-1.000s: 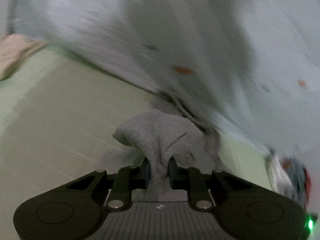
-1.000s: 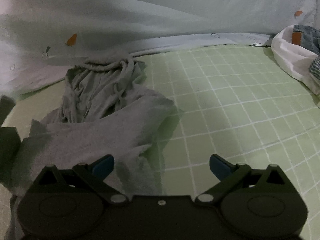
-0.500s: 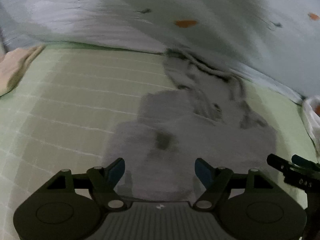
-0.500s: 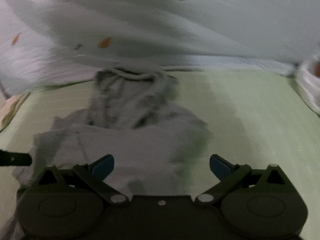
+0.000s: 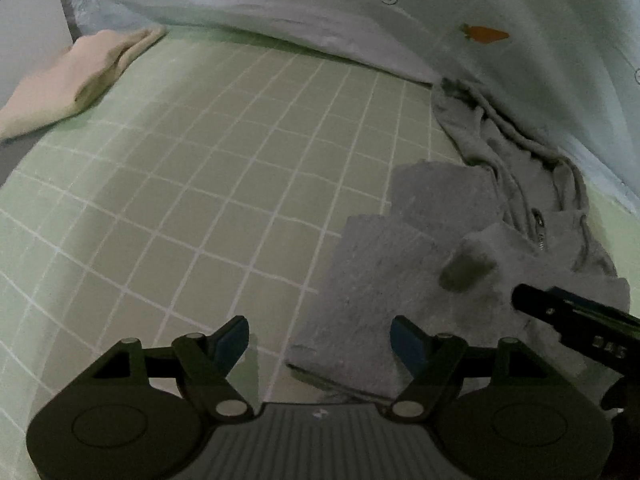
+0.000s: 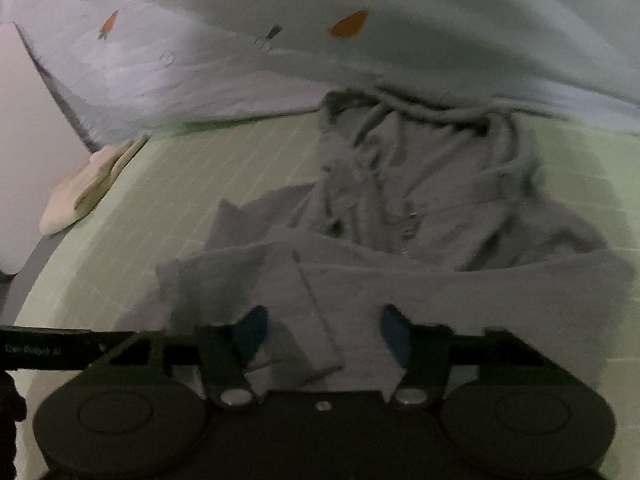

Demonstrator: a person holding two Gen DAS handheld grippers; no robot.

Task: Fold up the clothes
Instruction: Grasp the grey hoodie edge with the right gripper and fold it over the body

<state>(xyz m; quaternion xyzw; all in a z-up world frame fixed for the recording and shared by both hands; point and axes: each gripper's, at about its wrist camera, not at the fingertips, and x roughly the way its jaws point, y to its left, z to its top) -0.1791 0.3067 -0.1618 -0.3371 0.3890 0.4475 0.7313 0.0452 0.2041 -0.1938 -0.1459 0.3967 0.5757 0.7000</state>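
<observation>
A grey zip hoodie (image 5: 404,264) lies crumpled on the green checked bedsheet (image 5: 200,200), its hood and drawstrings toward the pale duvet. My left gripper (image 5: 320,340) stands open just above the sheet at the hoodie's near left edge, with nothing pressed between its pads. My right gripper (image 6: 322,332) hovers over the hoodie's (image 6: 420,208) near folded part. Its jaws are closing, and a flap of grey fabric lies between the blue pads (image 6: 252,328) without being pinched. The right gripper's finger (image 5: 560,312) shows at the right in the left wrist view.
A pale blue duvet (image 5: 400,20) with carrot prints bounds the far side of the bed. A folded beige cloth (image 5: 80,76) lies at the far left corner. Bare green sheet stretches to the left of the hoodie. The left gripper's side (image 6: 60,348) crosses the right view's lower left.
My left gripper let go of the grey fabric, opened wide and dropped toward the sheet. My right gripper swung left over the hoodie and its jaws have narrowed.
</observation>
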